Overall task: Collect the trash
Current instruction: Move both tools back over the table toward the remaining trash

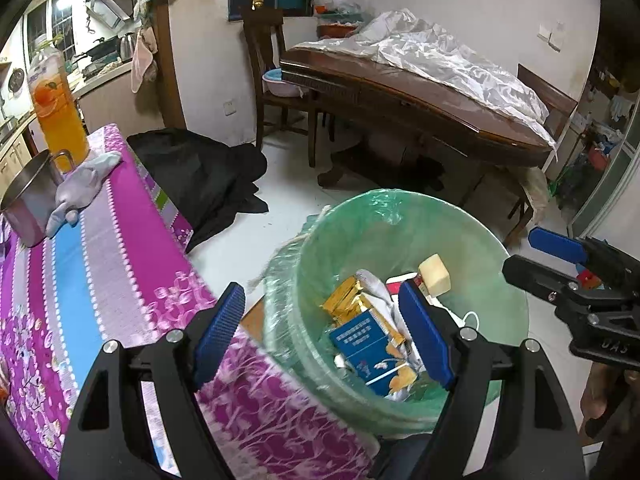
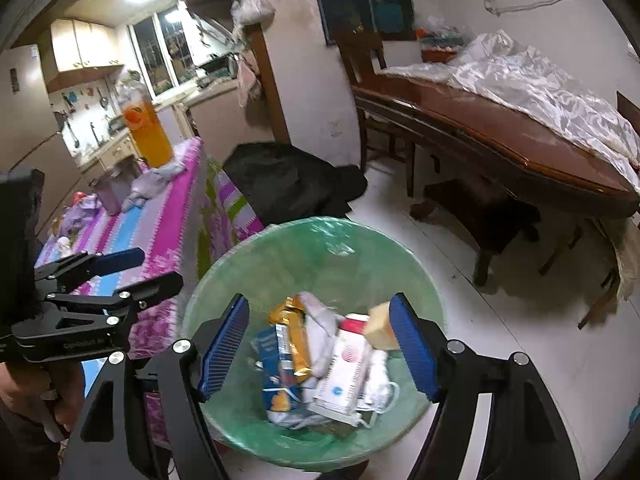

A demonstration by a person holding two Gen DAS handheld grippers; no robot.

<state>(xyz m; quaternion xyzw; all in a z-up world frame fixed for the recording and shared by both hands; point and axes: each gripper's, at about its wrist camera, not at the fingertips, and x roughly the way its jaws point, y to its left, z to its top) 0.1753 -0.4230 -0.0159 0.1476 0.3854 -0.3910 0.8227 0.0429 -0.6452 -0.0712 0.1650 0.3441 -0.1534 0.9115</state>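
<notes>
Over the bin's near rim, the left gripper (image 1: 322, 338) is hanging wide open and holding nothing, straddling the table edge (image 1: 120, 264). Below, the green-lined trash bin (image 1: 492, 292) is holding a blue box (image 1: 372, 354), gold wrappers (image 1: 346, 300) and a yellowish block (image 1: 435, 275).

From the right wrist, the right gripper (image 2: 318, 346) is gaping empty above the same bin (image 2: 280, 264), the yellowish block (image 2: 380, 326) appearing just beside its right finger, contact unclear.

A white tiled floor (image 1: 288, 160) fills the middle, with a dark wooden dining table (image 1: 420, 108) under crinkled plastic sheeting (image 1: 452, 60) at upper right, a wooden chair (image 1: 272, 76) against the stained white wall (image 1: 200, 60), and a lit kitchen window (image 2: 160, 56) at upper left.
</notes>
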